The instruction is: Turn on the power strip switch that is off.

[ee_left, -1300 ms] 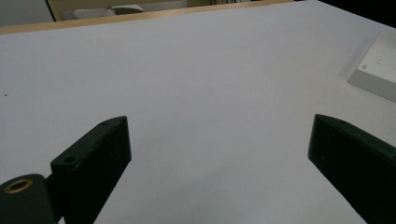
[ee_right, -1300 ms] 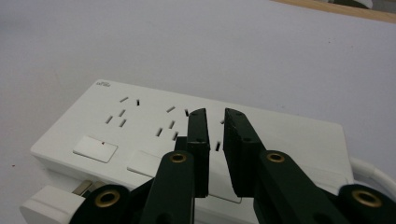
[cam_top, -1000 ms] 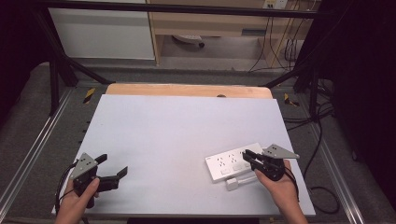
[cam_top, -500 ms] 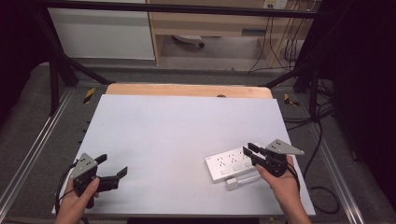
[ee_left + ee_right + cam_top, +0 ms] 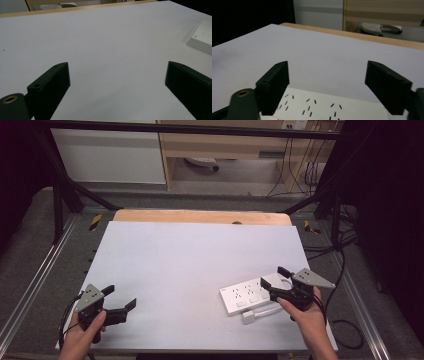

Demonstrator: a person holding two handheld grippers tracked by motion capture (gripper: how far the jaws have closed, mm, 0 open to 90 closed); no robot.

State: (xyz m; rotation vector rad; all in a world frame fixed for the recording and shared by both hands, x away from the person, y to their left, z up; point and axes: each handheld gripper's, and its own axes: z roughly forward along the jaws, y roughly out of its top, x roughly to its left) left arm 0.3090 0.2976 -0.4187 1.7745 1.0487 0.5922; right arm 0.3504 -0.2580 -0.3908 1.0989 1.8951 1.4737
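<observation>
A white power strip (image 5: 247,295) lies flat on the white table (image 5: 190,255) at the near right, with a white plug and cord (image 5: 254,315) beside its near edge. My right gripper (image 5: 272,282) hovers at the strip's right end. Its jaws have just been opening and now stand wide, pressing on nothing. In the right gripper view, the strip (image 5: 324,107) lies low between the spread jaws of that gripper (image 5: 327,75). At the near left my left gripper (image 5: 120,297) is held open over bare table. The left gripper view has its jaws (image 5: 117,77) wide apart and the strip (image 5: 202,37) far right.
A wooden strip (image 5: 200,216) runs along the table's far edge. Metal frame rails (image 5: 40,280) flank both sides. Dark cables (image 5: 345,325) hang off the right side near the right hand. Shelving stands beyond the table.
The right gripper's jaws have spread apart at the power strip's right end, and that hand shifted slightly to the right. The left gripper has stayed still.
</observation>
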